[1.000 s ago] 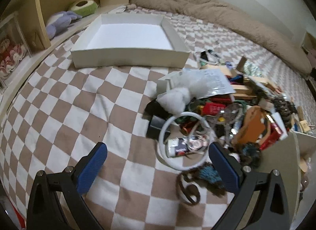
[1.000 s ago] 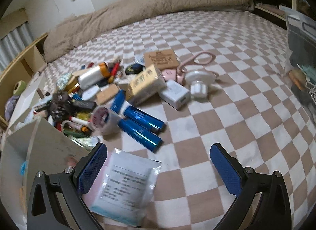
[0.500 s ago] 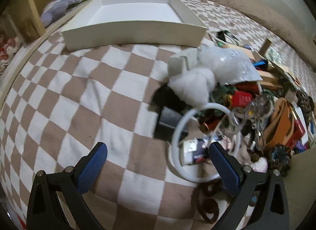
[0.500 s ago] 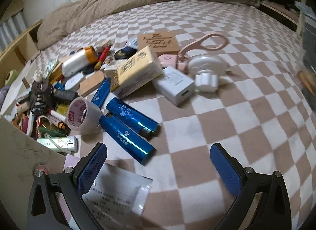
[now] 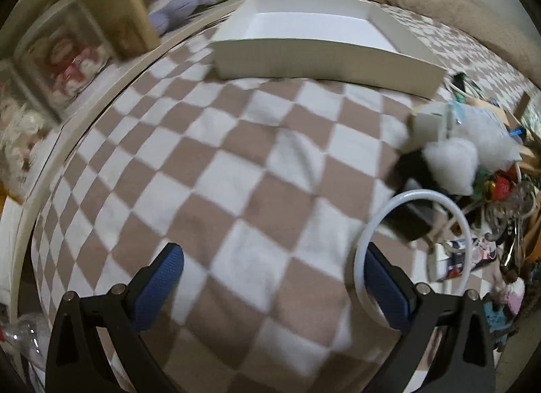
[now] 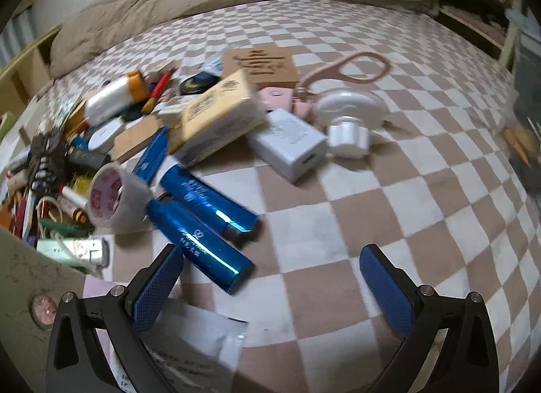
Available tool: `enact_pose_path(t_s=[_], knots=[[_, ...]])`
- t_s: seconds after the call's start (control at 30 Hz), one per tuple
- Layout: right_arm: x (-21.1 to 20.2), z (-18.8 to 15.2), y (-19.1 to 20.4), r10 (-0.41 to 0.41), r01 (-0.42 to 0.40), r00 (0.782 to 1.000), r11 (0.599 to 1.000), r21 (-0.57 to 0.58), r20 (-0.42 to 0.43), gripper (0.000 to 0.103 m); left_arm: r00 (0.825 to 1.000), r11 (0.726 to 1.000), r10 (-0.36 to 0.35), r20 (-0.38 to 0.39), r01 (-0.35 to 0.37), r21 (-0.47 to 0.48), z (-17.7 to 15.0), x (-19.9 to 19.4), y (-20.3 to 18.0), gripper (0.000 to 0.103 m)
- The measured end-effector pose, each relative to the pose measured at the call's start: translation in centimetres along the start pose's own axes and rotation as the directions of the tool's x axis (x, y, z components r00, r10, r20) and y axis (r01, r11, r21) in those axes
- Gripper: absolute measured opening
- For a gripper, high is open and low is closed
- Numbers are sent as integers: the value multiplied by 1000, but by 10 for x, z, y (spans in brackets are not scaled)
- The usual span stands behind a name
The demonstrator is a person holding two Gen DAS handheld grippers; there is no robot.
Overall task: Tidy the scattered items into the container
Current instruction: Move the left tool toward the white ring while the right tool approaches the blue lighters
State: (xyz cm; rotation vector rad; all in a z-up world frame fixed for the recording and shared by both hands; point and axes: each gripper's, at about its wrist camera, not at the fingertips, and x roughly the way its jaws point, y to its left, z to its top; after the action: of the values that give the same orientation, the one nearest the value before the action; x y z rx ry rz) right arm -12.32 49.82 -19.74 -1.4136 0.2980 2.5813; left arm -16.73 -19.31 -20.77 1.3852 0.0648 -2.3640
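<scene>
1. step in hand: judged as the approach to a first pick. the white container (image 5: 324, 58) sits on the checkered bedspread (image 5: 236, 190) and its visible floor is bare, so no item appears to be stowed yet.
2. location of task items: the scattered items lie in one heap (image 5: 473, 190) to the right of the container and nearer the camera, not touching its wall as far as the blurred view shows.
3. left gripper (image 5: 274, 288): jaws wide apart, holding nothing. bare bedspread fills the gap. the right-hand pad (image 5: 385, 288) overlaps the near arc of a white ring (image 5: 414, 247) in the picture; actual contact cannot be confirmed.
4. right gripper (image 6: 270, 288): jaws wide apart, holding nothing. the left-hand pad (image 6: 155, 288) lies just beside the near end of a blue tube (image 6: 199, 244), over a printed pouch (image 6: 189, 355); whether it touches either cannot be told.
5. a second blue tube (image 6: 206, 197) lies parallel to the first, with a tape roll (image 6: 111, 197) against their far ends.
6. next move, left side (judgement): shift right so that the ring's rim passes between the pads, then close on the rim alone.
7. next move, right side (judgement): shift left to straddle the near tube across its width before closing.
8. caution: tubes are smooth and round and may roll or slip; the ring rests on other clutter and may drag it.
</scene>
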Motion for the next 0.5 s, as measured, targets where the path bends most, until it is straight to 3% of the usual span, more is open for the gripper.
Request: enact_pose_path(t_s=[0.37, 0.5], knots=[[-6, -2, -30, -56, 53, 998, 993, 110, 28, 103, 999, 993, 54, -8, -54, -104, -14, -4, 40, 103], [-9, -4, -57, -34, 24, 999, 974, 227, 40, 103, 992, 991, 125, 26, -124, -59, -17, -9, 38, 103]])
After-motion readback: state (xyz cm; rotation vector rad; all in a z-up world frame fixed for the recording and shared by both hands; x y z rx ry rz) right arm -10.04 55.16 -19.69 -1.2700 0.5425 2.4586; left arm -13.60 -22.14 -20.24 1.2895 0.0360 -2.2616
